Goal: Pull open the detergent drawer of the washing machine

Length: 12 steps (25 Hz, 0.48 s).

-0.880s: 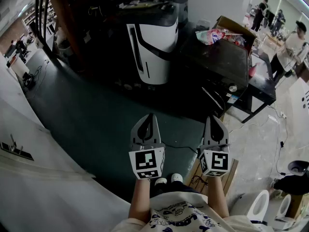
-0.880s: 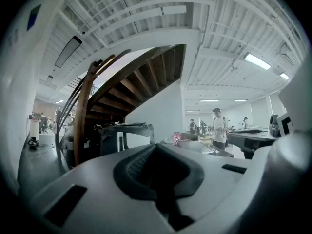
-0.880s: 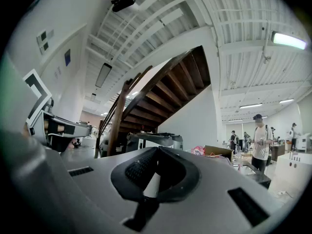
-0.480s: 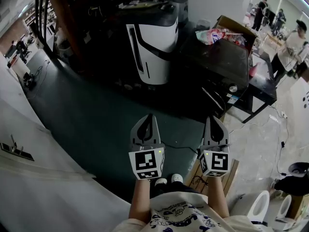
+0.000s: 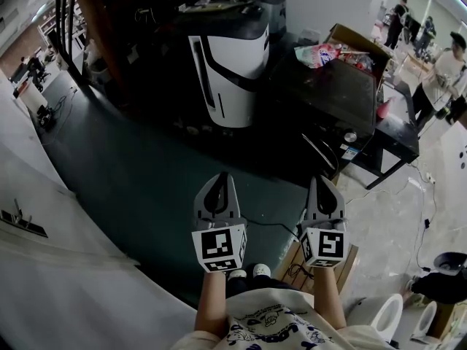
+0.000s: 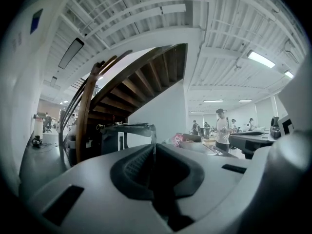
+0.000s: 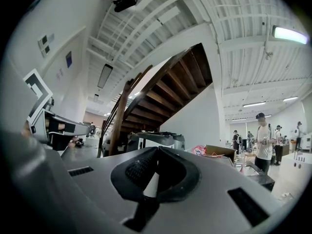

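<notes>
A white-and-black machine (image 5: 230, 60) stands ahead on the floor beneath the stairs, and it shows again in the left gripper view (image 6: 127, 130) and the right gripper view (image 7: 158, 140). I cannot make out a detergent drawer on it. My left gripper (image 5: 220, 179) is held level in front of me, well short of the machine, and its jaws meet at the tips (image 6: 154, 145) with nothing between them. Beside it my right gripper (image 5: 325, 181) is also level, and its jaws meet at the tips (image 7: 157, 150), holding nothing.
Dark green floor (image 5: 139, 173) lies between me and the machine. A dark table (image 5: 343, 86) with a cardboard box (image 5: 357, 42) and colourful bags stands to the right. A wooden staircase (image 5: 91, 20) rises on the left. People (image 5: 445, 71) stand far right. A white surface (image 5: 51, 283) fills the near left.
Both grippers keep their place and stay shut. The head view has shifted very slightly.
</notes>
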Each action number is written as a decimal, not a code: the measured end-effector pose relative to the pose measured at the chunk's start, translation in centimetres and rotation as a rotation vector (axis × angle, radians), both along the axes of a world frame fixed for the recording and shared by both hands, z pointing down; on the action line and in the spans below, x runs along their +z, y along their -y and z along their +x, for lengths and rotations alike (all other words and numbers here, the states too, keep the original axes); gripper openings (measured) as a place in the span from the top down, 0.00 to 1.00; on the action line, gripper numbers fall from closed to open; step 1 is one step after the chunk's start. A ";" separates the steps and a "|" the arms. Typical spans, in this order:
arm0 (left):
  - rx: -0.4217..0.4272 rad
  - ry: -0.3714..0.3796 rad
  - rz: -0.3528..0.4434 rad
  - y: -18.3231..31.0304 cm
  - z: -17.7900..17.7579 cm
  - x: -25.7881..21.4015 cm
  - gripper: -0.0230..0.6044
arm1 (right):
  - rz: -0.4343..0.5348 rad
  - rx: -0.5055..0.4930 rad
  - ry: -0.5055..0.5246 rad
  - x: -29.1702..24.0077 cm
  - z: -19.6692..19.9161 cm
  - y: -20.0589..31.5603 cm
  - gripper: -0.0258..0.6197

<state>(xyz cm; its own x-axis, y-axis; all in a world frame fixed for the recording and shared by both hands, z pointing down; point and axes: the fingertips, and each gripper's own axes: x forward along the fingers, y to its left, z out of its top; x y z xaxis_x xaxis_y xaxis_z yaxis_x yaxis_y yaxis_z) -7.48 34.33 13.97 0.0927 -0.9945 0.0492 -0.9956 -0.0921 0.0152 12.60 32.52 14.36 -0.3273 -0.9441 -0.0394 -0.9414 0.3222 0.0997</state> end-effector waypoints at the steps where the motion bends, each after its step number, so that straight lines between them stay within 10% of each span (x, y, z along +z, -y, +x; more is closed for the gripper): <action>1: -0.005 -0.001 0.001 0.0 0.4 0.1 0.94 | 0.000 -0.004 -0.001 0.1 0.4 0.1 0.94; 12: -0.035 -0.020 -0.001 -0.2 2.0 0.8 0.67 | -0.013 -0.028 0.001 1.3 2.6 1.2 0.94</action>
<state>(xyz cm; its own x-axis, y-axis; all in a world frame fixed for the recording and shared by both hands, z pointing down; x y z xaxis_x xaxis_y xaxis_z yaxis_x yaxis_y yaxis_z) -5.43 34.50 14.80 0.0590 -0.9971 0.0490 -0.9977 -0.0574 0.0352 15.19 31.35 15.62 -0.3532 -0.9352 -0.0271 -0.9322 0.3493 0.0945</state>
